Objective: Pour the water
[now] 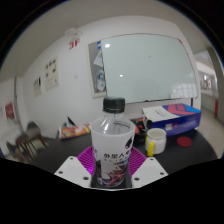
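Observation:
A clear plastic bottle [112,135] with a black cap and a white label with dark characters stands upright between my two fingers. My gripper [112,167] is shut on the bottle; both purple pads [91,160] press against its lower label. The bottle's base is hidden between the fingers. A yellow cup [156,140] with a white rim stands on the dark table [185,155] just beyond the right finger.
A blue box [172,117] with papers lies on the table behind the cup. A red bundle [72,131] lies beyond the left finger. A large whiteboard [150,68] hangs on the far wall. A chair [30,140] stands at the left.

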